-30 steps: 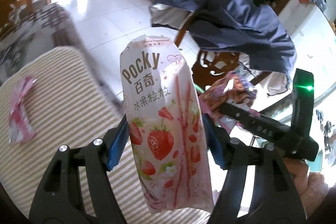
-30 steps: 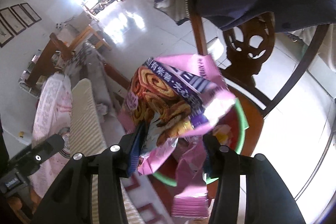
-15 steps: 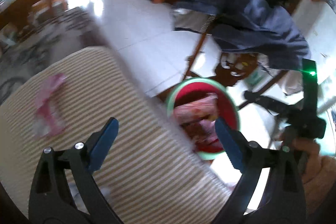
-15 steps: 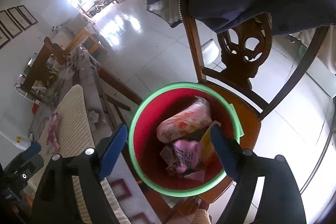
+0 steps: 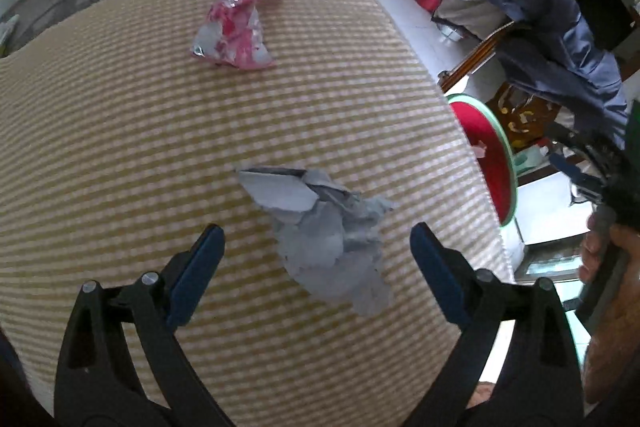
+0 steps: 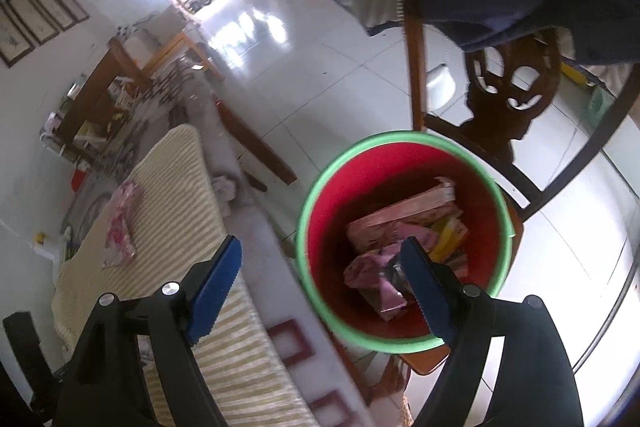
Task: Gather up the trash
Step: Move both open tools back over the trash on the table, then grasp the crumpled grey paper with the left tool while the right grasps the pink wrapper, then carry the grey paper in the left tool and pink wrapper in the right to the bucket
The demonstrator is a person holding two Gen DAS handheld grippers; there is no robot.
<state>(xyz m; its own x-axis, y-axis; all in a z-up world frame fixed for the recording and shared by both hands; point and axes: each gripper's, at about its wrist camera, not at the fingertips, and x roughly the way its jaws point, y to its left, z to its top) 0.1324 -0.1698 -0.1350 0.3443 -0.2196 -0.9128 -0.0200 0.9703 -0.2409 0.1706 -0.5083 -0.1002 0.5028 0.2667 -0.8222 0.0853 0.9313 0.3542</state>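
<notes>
Striped woven mat (image 5: 120, 131) under the left gripper (image 5: 316, 251), two scraps of trash left on it.

Both sets of jaws have just been opening and now stand wide apart with nothing pinched. A crumpled grey paper wad (image 5: 324, 227) lies between the left jaws, a little ahead of the tips and not touched. It looks feather-light, soft and springy, so I'd close across its thick middle rather than the loose flaps. Farther ahead of those jaws sits a pink foil wrapper (image 5: 240, 23), thin and likely slippery. The right gripper (image 6: 320, 275) hangs empty over the red bin (image 6: 320, 187), wrappers already inside.
</notes>
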